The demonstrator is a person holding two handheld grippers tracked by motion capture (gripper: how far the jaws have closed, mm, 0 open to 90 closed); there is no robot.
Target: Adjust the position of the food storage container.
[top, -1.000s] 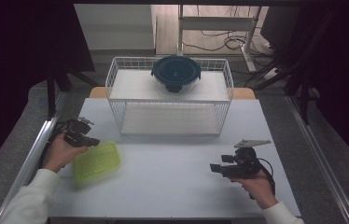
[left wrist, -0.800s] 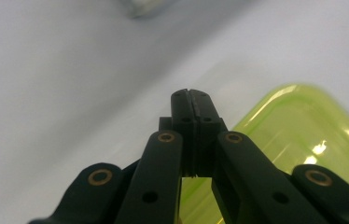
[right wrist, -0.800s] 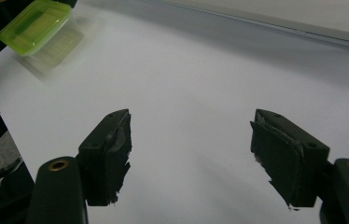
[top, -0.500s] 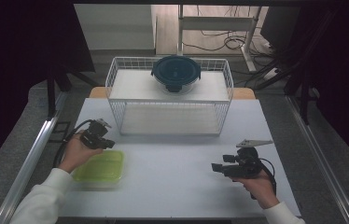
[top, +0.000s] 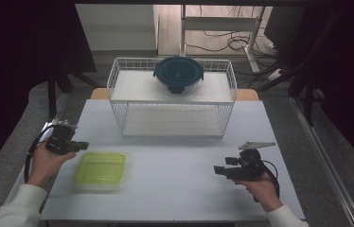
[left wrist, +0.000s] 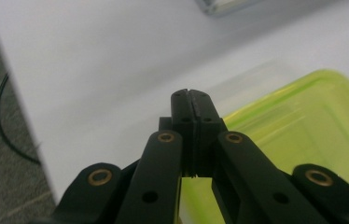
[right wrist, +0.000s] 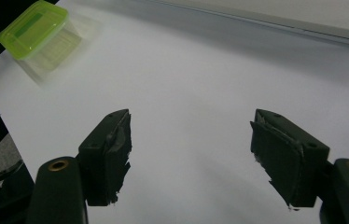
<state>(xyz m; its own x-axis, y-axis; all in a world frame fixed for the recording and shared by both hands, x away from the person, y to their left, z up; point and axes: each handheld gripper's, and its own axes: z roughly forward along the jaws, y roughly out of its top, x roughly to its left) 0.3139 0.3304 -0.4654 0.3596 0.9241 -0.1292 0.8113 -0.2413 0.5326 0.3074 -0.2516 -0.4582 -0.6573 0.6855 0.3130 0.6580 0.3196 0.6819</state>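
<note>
So far our green-lidded box [top: 100,169] sits flat on the surface [top: 175,189]; our left gripper [top: 81,145] is closed and empty, right gripper [top: 217,169] gapes idle.

The right gripper [right wrist: 189,158] is held with jaws spread over the white table [right wrist: 200,70]; a green-lidded container [right wrist: 35,23] (slightly blurred) is seen far left.

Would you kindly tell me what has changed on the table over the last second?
The green-lidded container, earlier tilted beside the left gripper, now lies flat on the table, with that gripper shut just left of it. The right gripper and wire basket stayed put.
</note>
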